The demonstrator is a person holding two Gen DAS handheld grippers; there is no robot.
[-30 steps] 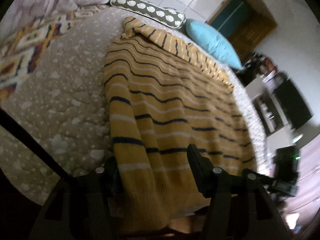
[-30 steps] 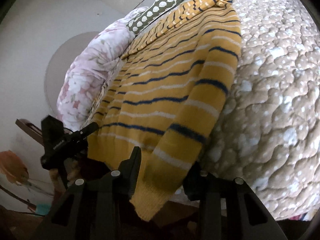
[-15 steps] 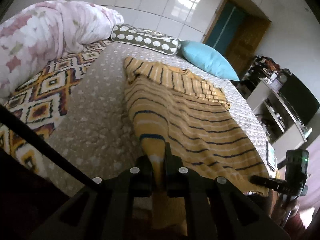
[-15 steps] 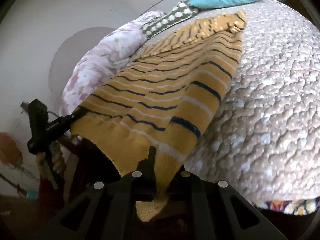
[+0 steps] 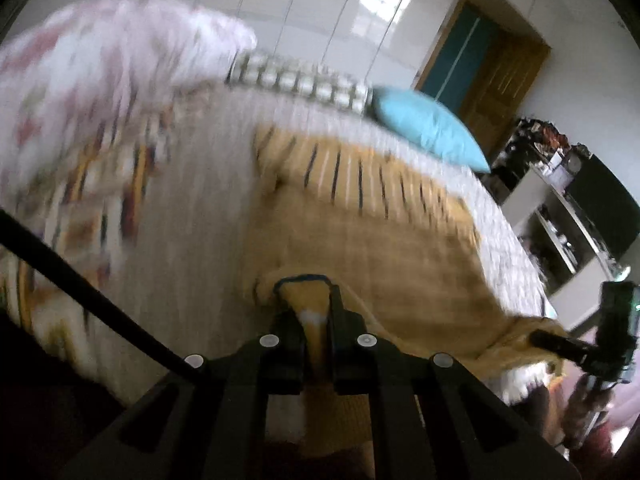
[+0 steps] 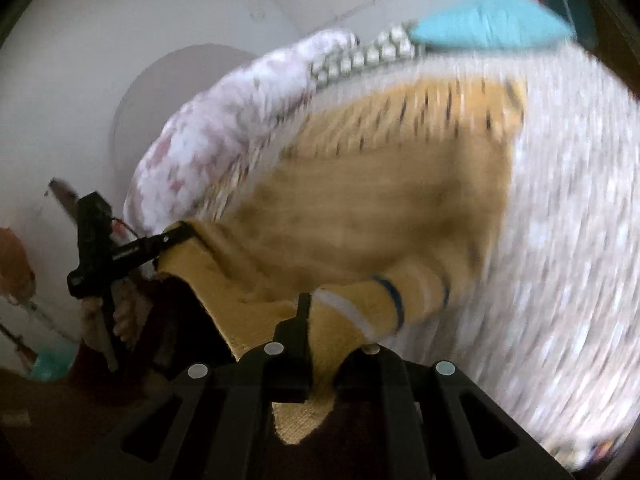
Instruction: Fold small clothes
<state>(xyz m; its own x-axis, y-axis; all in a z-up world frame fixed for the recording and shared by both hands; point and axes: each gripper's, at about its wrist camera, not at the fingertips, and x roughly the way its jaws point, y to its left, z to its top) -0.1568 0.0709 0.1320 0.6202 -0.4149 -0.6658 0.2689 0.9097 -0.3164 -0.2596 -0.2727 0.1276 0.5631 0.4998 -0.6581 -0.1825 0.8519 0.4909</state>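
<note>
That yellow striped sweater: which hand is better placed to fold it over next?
Neither alone, I'd guess. The left tongs and right tongs each pinch a corner of the sweater, its hem raised off the bed.

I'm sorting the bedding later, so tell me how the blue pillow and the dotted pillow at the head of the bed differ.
The blue pillow is one plain turquoise colour; the dotted pillow is dark with rows of pale spots. The blue pillow tapers to a corner; the dotted pillow looks long and narrow. The dotted pillow lies next to the pink floral duvet; the blue pillow lies on its far side, toward the door. Both rest beyond the yellow striped sweater.
</note>
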